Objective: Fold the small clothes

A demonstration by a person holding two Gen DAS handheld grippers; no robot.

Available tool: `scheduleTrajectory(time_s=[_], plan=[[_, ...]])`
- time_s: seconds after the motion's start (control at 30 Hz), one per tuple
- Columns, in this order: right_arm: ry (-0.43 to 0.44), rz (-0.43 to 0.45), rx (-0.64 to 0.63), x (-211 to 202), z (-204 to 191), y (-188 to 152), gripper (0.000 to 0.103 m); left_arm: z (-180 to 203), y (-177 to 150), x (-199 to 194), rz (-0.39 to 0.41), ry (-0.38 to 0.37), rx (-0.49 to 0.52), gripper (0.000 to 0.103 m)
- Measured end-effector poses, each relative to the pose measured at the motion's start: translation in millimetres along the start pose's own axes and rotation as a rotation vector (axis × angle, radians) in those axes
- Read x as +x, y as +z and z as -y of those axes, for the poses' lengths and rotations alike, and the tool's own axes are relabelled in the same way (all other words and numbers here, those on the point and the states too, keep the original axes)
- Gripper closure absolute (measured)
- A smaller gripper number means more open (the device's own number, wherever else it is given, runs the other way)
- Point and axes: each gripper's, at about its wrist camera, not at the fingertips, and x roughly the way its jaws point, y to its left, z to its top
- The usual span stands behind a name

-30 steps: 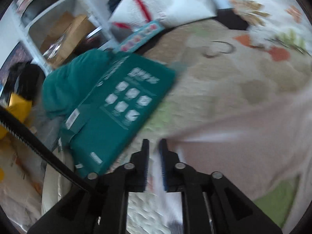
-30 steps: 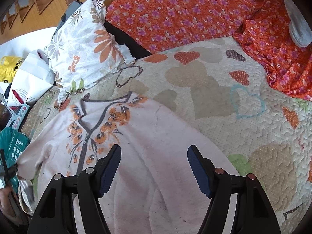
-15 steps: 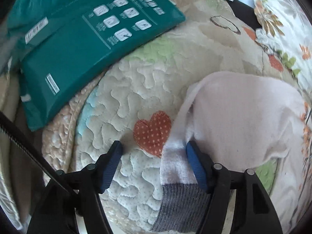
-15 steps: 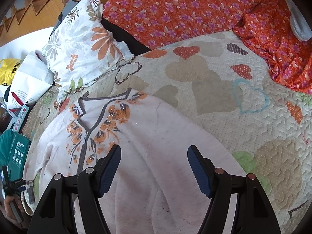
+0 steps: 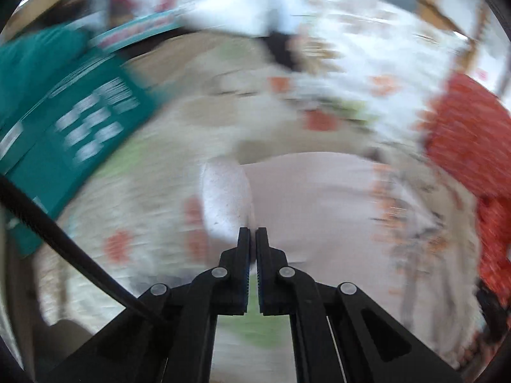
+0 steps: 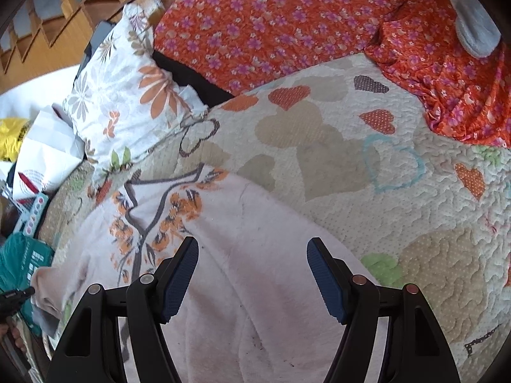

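A pale pink top with an orange flower print and grey neckline lies spread on the heart-patterned quilt. My right gripper hovers open over the top's body, nothing between its pads. In the blurred left wrist view, my left gripper is shut, with the top's sleeve pinched at its tips and rising from the quilt. The right wrist view shows the same sleeve end pulled up at the far left, by the dark tip of the left gripper.
A green package lies at the quilt's left edge. A floral pillow and a white bag sit at the back left. Orange flowered cloth covers the back and right. A wooden staircase rises behind.
The left gripper opened beside the sleeve's cuff, then closed on the sleeve and swung up toward the top's body. The right gripper stayed still and open.
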Motion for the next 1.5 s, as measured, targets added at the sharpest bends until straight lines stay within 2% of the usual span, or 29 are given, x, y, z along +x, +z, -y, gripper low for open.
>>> scheduleTrajectory(time_s=[0.07,0.2,0.27,0.33,0.37,0.43,0.57,0.67,0.73,0.77,0.9,0.93,1.0,1.07,1.1,1.17,1.2,1.3,1.37,1.5], plan=[[0.010,0.006,0.020,-3,3,3,0.028,54,3,2,-0.010,-0.098,0.072,0.100],[0.021,0.017,0.058,-11,13,7,0.028,172,-11,26,-0.110,-0.323,0.219,0.097],[0.017,0.025,0.065,-14,16,9,0.028,211,-25,35,-0.159,-0.400,0.284,0.084],[0.022,0.038,0.069,-18,19,11,0.028,231,-38,35,-0.167,-0.405,0.316,0.064],[0.027,0.044,0.068,-20,20,12,0.028,232,-42,32,-0.152,-0.406,0.323,0.060],[0.047,0.050,0.055,-23,18,12,0.028,223,-45,29,-0.120,-0.368,0.331,0.044],[0.168,0.006,-0.018,-15,-6,3,0.028,173,-41,32,-0.069,-0.212,0.268,0.039],[0.268,-0.055,-0.111,-4,-39,-13,0.027,128,-35,39,-0.051,-0.140,0.184,0.038],[0.313,-0.093,-0.231,1,-73,-28,0.028,105,-33,46,-0.038,-0.105,0.136,0.038],[0.319,-0.108,-0.323,3,-96,-38,0.028,94,-31,50,-0.033,-0.094,0.108,0.038],[0.287,-0.149,-0.560,20,-162,-74,0.025,55,-30,66,-0.025,-0.037,0.015,0.038],[0.275,-0.161,-0.579,26,-168,-80,0.025,48,-28,70,-0.040,-0.022,-0.002,0.038],[0.221,-0.189,-0.616,45,-184,-94,0.026,37,-24,73,-0.054,-0.044,-0.035,0.038],[0.166,-0.212,-0.653,63,-193,-103,0.072,28,-19,70,-0.041,-0.040,-0.065,0.038],[0.157,-0.238,-0.653,68,-192,-103,0.095,26,-19,70,-0.036,-0.030,-0.071,0.038],[0.182,-0.259,-0.579,68,-181,-88,0.095,23,-19,71,-0.047,-0.023,-0.077,0.037],[0.202,-0.236,-0.527,61,-173,-75,0.095,25,-20,73,-0.054,-0.026,-0.079,0.037],[0.194,-0.156,-0.410,37,-143,-38,0.095,26,-22,81,-0.087,-0.035,-0.102,0.037],[0.168,-0.151,-0.355,29,-117,-23,0.095,26,-25,88,-0.112,-0.043,-0.122,0.037],[0.050,-0.189,-0.316,32,-76,-17,0.094,35,-33,102,-0.165,-0.034,-0.112,0.037]])
